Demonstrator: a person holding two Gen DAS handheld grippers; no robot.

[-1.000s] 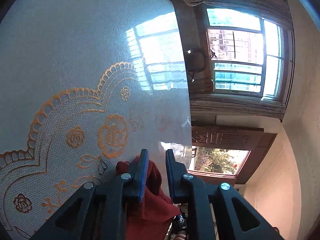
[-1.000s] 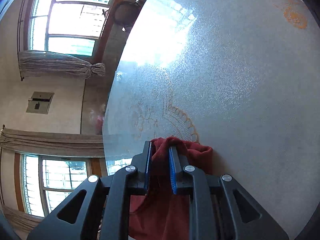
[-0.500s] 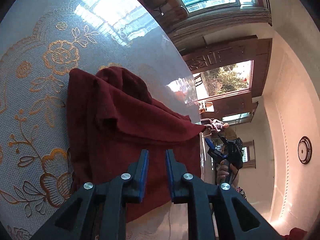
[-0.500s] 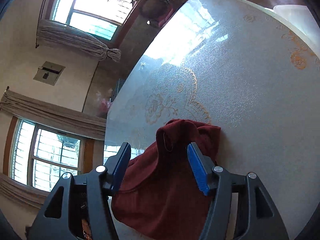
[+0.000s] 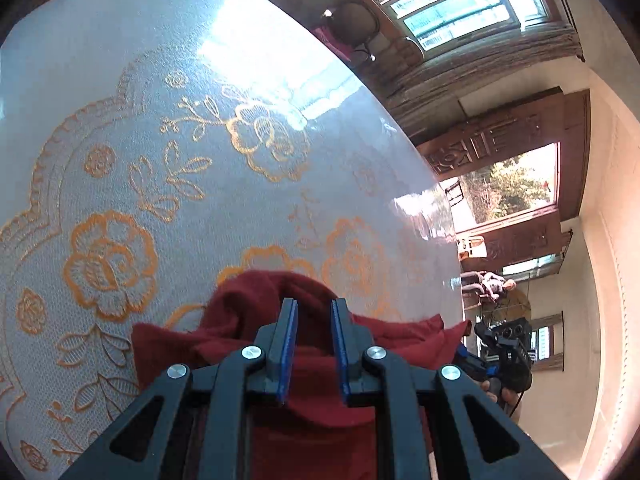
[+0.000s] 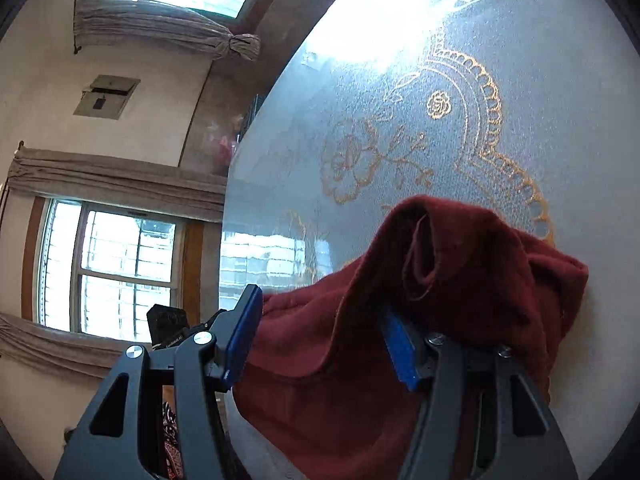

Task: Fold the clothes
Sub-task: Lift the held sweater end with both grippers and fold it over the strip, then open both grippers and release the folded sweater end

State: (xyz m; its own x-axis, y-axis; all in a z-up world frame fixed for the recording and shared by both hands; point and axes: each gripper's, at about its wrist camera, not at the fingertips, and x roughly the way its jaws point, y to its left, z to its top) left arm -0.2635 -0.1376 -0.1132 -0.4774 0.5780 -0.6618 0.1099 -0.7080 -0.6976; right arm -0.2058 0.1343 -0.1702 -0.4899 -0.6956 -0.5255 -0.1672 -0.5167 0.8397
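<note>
A dark red garment lies bunched near the edge of a table with a white cloth patterned in gold flowers. My left gripper hovers over the garment with a narrow gap between its blue pads and nothing held. My right gripper is wide open over the same garment; a fold drapes over its right finger. The right gripper also shows at the table edge in the left wrist view.
The table edge runs close on the right of the left wrist view, and on the left of the right wrist view. Windows with curtains and a wooden door lie beyond.
My right gripper has opened and let go of the red garment, which now lies bunched on the table. My left gripper has moved back over the garment and stays slightly parted.
</note>
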